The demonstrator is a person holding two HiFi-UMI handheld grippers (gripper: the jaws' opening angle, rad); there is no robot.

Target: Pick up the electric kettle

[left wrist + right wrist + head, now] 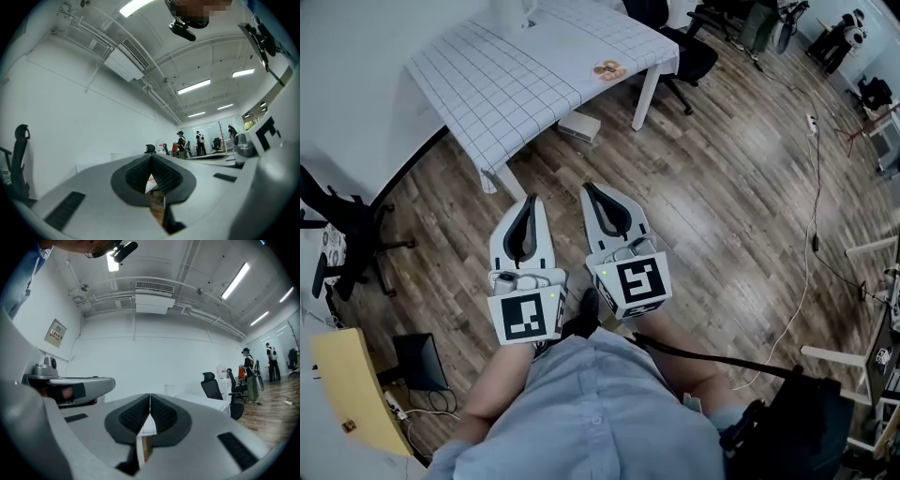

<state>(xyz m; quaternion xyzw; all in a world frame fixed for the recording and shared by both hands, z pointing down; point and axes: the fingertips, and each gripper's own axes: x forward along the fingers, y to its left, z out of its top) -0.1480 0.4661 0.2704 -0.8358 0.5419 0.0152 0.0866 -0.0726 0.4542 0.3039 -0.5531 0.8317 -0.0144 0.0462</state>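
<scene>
Upright near the far wall edge of the tabletop (pixel 516 84): kettle (pixel 169 390), long axis vertical, too small to tell where spout or handle points. Side by side over the wood floor (pixel 722 187), aimed at the tabletop's near corner: left gripper (pixel 530 200) and right gripper (pixel 592 188), fingers clenched on nothing. Open floor ahead and to the right; chair (pixel 347 234) at left, box (pixel 578 127) under the tabletop.

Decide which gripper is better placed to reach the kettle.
Left, narrowly: the left gripper sits more directly below the kettle than the right gripper in the head view. Both are shut, empty, short of the table.
</scene>
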